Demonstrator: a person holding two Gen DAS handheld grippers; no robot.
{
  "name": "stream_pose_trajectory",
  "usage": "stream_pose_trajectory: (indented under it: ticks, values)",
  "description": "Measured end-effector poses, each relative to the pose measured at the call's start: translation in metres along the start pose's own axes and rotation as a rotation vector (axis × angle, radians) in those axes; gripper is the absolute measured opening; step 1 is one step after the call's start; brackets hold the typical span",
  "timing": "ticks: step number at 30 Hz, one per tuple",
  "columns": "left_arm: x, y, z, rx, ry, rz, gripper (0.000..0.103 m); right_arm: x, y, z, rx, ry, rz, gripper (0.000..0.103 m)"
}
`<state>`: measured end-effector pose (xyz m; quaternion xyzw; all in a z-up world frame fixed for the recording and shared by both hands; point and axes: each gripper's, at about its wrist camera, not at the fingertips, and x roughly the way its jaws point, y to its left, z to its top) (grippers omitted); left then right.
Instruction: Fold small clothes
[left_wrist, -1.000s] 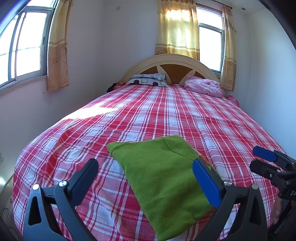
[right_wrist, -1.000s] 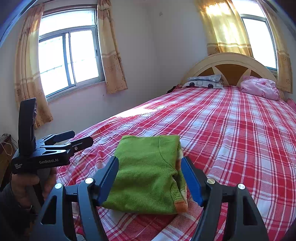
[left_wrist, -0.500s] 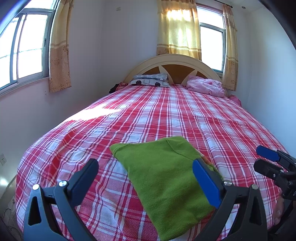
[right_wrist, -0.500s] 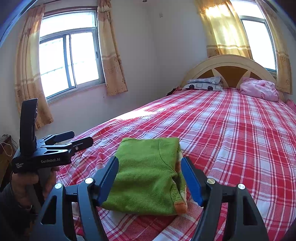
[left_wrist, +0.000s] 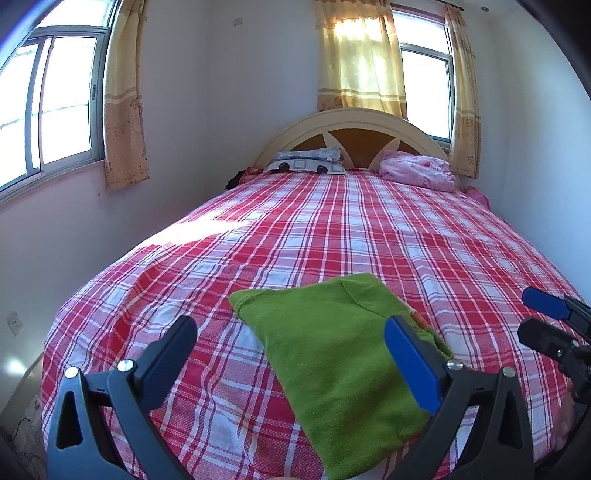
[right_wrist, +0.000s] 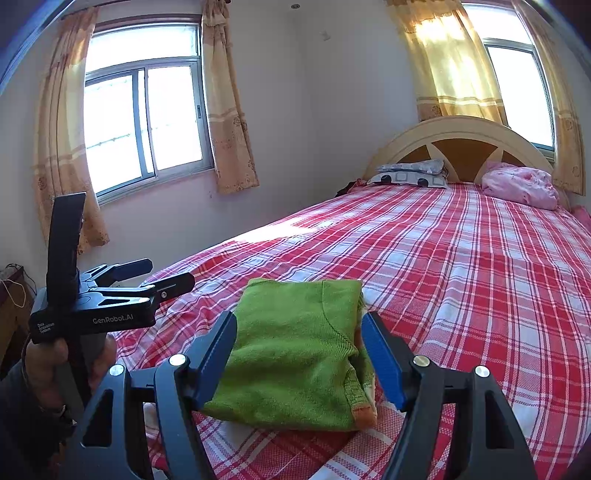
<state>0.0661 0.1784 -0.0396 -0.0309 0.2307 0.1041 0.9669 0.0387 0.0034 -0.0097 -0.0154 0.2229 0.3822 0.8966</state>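
Both claws gape, gripping nothing: left gripper (left_wrist: 291, 350) and right gripper (right_wrist: 299, 354) hover before the folded green sweater (right_wrist: 295, 354).

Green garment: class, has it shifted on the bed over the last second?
No. The green garment lies on the same plaid stripes of the bedspread as before.

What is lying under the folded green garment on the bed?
The green garment lies on the red checked bedspread, which shows all around it. An orange edge peeks out at its corner. Whatever else is folded inside or beneath is covered.
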Motion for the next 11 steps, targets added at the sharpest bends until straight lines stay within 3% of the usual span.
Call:
stream_pose_trajectory:
  ticks: [11]
  values:
    - [-0.0015, 0.0029, -0.0018, 0.003, -0.028, 0.031, 0.103, 0.0016, 0.0028, -0.0024, 0.0, 0.009, 0.009, 0.071]
